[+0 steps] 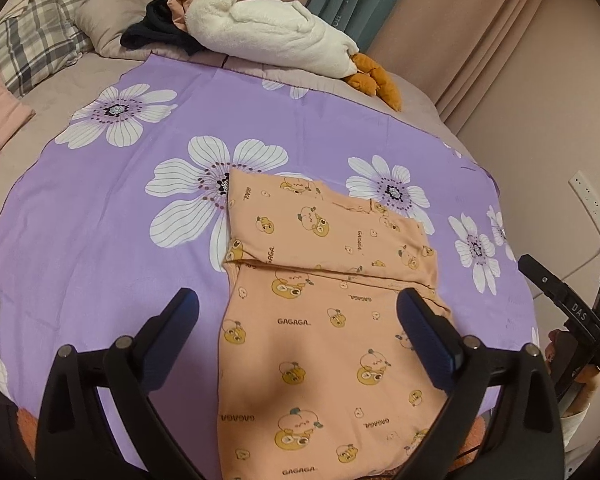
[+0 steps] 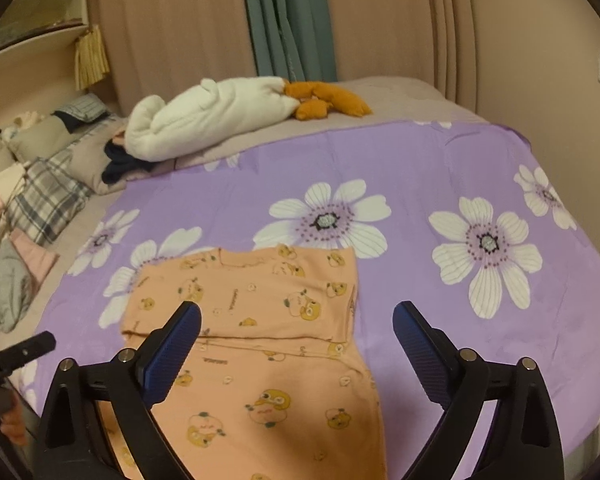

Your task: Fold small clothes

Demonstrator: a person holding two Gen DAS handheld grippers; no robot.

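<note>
A small peach garment printed with cartoon ducks and "GAGAGA" lies flat on the purple flowered sheet. Its far part is folded over, with a fold edge running across the middle. It also shows in the right wrist view. My left gripper is open and empty, hovering above the garment's near half. My right gripper is open and empty, above the garment's right edge; its body shows at the right of the left wrist view. The left gripper's body shows at the left edge of the right wrist view.
A white plush goose with orange feet lies at the far side of the bed, next to dark clothing. Plaid pillows and pink cloth lie at the left. Curtains and a wall with a socket stand beyond.
</note>
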